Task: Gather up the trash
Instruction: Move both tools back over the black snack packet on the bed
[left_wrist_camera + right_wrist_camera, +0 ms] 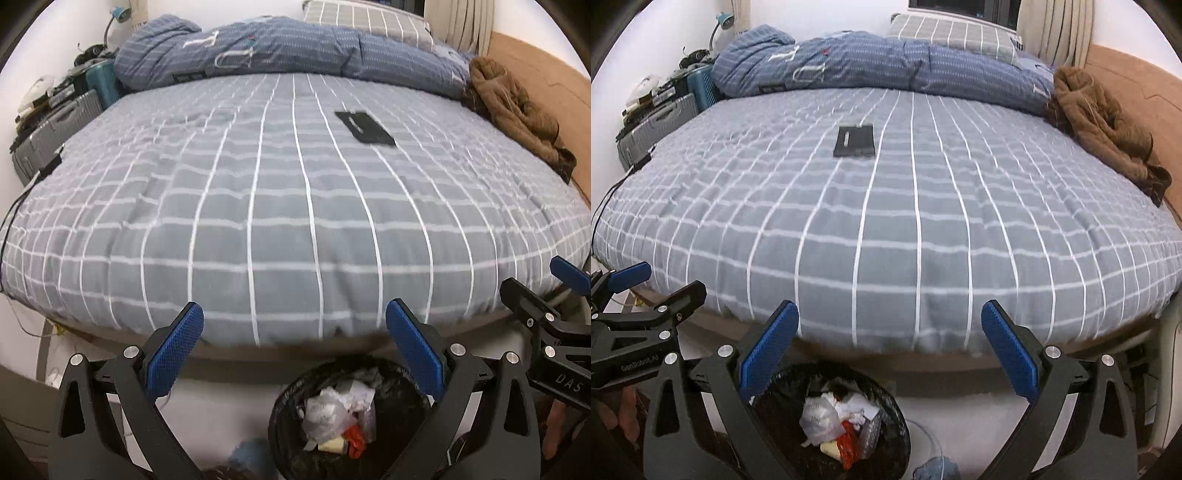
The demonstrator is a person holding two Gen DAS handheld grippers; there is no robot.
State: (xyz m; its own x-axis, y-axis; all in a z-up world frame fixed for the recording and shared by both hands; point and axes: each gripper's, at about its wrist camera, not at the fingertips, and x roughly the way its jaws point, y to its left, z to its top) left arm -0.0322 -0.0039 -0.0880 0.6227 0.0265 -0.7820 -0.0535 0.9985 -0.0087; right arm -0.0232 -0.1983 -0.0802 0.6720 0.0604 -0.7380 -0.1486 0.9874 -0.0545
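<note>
A black-lined trash bin (402, 417) stands on the floor at the foot of the bed, holding crumpled white plastic, paper and a red scrap (356, 439); it also shows in the right wrist view (890, 406). A flat black packet (364, 127) lies on the grey checked bedspread; it also shows in the right wrist view (854, 141). My left gripper (295, 325) is open and empty above the bin, at the bed's near edge. My right gripper (890, 323) is open and empty beside it. Each gripper shows at the edge of the other's view.
A rolled blue duvet (280, 51) and a grey checked pillow (953, 35) lie at the head of the bed. A brown garment (1104, 125) lies along the right edge by the wooden panel. Suitcases (55, 129) and clutter stand at the left. A blue cloth (936, 469) lies on the floor.
</note>
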